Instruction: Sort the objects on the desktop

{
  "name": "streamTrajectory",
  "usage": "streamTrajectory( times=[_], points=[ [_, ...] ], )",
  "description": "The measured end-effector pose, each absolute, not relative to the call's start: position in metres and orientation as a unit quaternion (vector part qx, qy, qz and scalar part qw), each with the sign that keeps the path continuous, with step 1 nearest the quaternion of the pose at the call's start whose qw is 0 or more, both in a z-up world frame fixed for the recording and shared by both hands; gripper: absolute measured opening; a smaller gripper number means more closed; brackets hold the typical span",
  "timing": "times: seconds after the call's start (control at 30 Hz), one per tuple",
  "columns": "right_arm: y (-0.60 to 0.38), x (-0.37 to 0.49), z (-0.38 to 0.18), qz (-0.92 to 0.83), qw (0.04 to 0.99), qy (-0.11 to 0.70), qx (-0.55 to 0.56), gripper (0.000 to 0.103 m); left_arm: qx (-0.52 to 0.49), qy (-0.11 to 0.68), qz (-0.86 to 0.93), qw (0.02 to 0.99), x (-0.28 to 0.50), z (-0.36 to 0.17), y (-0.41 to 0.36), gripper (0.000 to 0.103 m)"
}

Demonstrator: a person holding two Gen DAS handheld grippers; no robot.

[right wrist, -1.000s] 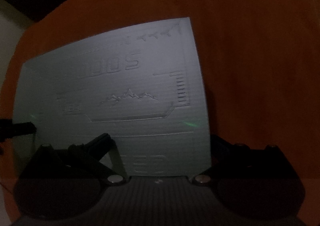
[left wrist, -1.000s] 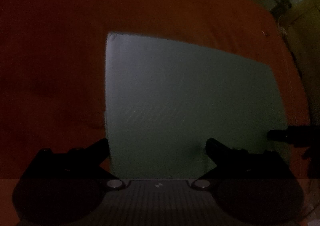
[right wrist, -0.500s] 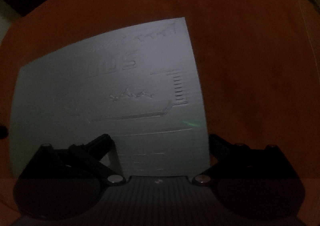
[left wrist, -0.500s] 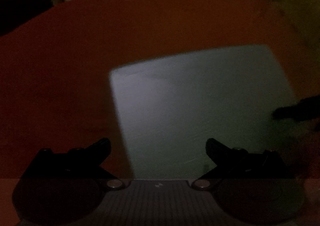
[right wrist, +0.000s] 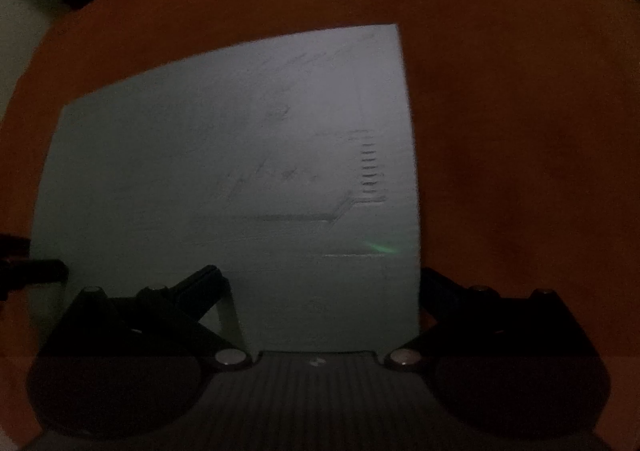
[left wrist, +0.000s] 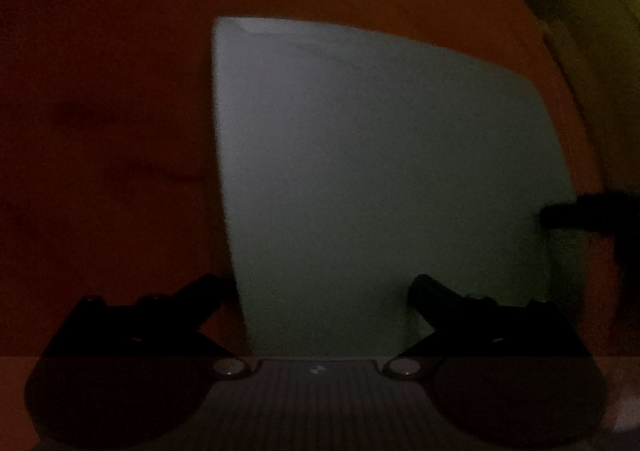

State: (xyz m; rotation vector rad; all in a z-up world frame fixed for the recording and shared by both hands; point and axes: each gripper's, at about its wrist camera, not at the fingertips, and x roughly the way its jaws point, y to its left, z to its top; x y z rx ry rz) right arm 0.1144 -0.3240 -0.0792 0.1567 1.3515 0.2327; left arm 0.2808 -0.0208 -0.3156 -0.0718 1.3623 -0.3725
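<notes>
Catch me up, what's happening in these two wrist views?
Dim scene. A pale grey flat panel with faint embossed lines lies on an orange surface. Both grippers sit at its near edge with fingers spread wide: the left gripper straddles the panel's left edge, the right gripper its right edge. Neither is closed on anything. Each gripper's dark tip shows at the edge of the other's view.

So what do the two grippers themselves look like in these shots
Both look alike. The left gripper and right gripper each have two black, angular fingers tapering to points, with small round studs on top, mounted on rounded black bases. A silver round fastener sits at each finger's pivot, beside a grey ribbed centre plate with a small pale mark. No cables or sleeves show.
</notes>
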Motion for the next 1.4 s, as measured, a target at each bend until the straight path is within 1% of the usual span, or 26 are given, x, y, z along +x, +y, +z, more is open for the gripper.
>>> streamTrajectory(
  times=[0.03, 0.13, 0.2, 0.27, 0.37, 0.43, 0.5, 0.6, 0.73, 0.77, 0.83, 0.9, 1.03, 1.17, 1.2, 1.27, 1.33, 1.4],
  points=[
    [-0.326, 0.107, -0.076, 0.113, 0.771, 0.623, 0.070, 0.103, -0.017, 0.620, -0.178, 0.764, 0.273, -0.310, -0.026, 0.102],
    [-0.329, 0.093, -0.073, 0.121, 0.769, 0.625, 0.055, 0.103, -0.030, 0.612, -0.178, 0.770, 0.274, -0.324, -0.028, 0.102],
    [-0.331, 0.084, -0.072, 0.126, 0.768, 0.627, 0.045, 0.103, -0.042, 0.611, -0.182, 0.769, 0.265, -0.324, -0.021, 0.102],
    [-0.333, 0.077, -0.070, 0.125, 0.769, 0.626, 0.043, 0.103, -0.059, 0.610, -0.182, 0.769, 0.271, -0.314, -0.028, 0.102],
    [-0.336, 0.074, -0.077, 0.125, 0.771, 0.623, 0.036, 0.103, -0.037, 0.618, -0.180, 0.764, 0.261, -0.315, -0.033, 0.102],
    [-0.343, 0.069, -0.077, 0.131, 0.770, 0.623, 0.043, 0.103, -0.011, 0.618, -0.166, 0.769, 0.258, -0.329, -0.038, 0.103],
    [-0.351, 0.070, -0.081, 0.142, 0.767, 0.625, 0.044, 0.103, -0.041, 0.606, -0.163, 0.778, 0.258, -0.339, -0.032, 0.103],
    [-0.363, 0.067, -0.084, 0.179, 0.773, 0.607, 0.041, 0.103, -0.068, 0.602, -0.164, 0.779, 0.264, -0.351, -0.026, 0.103],
    [-0.381, 0.072, -0.094, 0.176, 0.753, 0.626, 0.100, 0.103, -0.078, 0.599, -0.171, 0.778, 0.263, -0.359, -0.029, 0.102],
    [-0.382, 0.071, -0.094, 0.173, 0.750, 0.630, 0.105, 0.103, -0.063, 0.600, -0.177, 0.778, 0.261, -0.358, -0.035, 0.102],
    [-0.376, 0.064, -0.086, 0.173, 0.747, 0.638, 0.075, 0.103, -0.034, 0.597, -0.184, 0.780, 0.256, -0.347, -0.044, 0.102],
    [-0.370, 0.057, -0.079, 0.167, 0.746, 0.643, 0.049, 0.103, -0.030, 0.593, -0.182, 0.784, 0.255, -0.343, -0.048, 0.102],
    [-0.373, 0.046, -0.067, 0.160, 0.754, 0.636, 0.038, 0.103, -0.024, 0.579, -0.190, 0.792, 0.244, -0.339, -0.051, 0.102],
    [-0.378, 0.034, -0.057, 0.170, 0.760, 0.627, 0.025, 0.103, -0.006, 0.577, -0.195, 0.793, 0.235, -0.352, -0.054, 0.102],
    [-0.377, 0.031, -0.060, 0.172, 0.755, 0.633, 0.013, 0.103, 0.005, 0.582, -0.198, 0.789, 0.232, -0.350, -0.056, 0.102],
    [-0.372, 0.026, -0.068, 0.178, 0.739, 0.650, -0.016, 0.103, 0.024, 0.600, -0.203, 0.774, 0.230, -0.363, -0.060, 0.102],
    [-0.369, 0.021, -0.078, 0.186, 0.728, 0.658, -0.039, 0.103, 0.058, 0.601, -0.212, 0.769, 0.227, -0.375, -0.064, 0.102],
    [-0.372, 0.021, -0.083, 0.190, 0.731, 0.654, -0.038, 0.103, 0.046, 0.603, -0.213, 0.767, 0.230, -0.383, -0.060, 0.103]
  ],
)
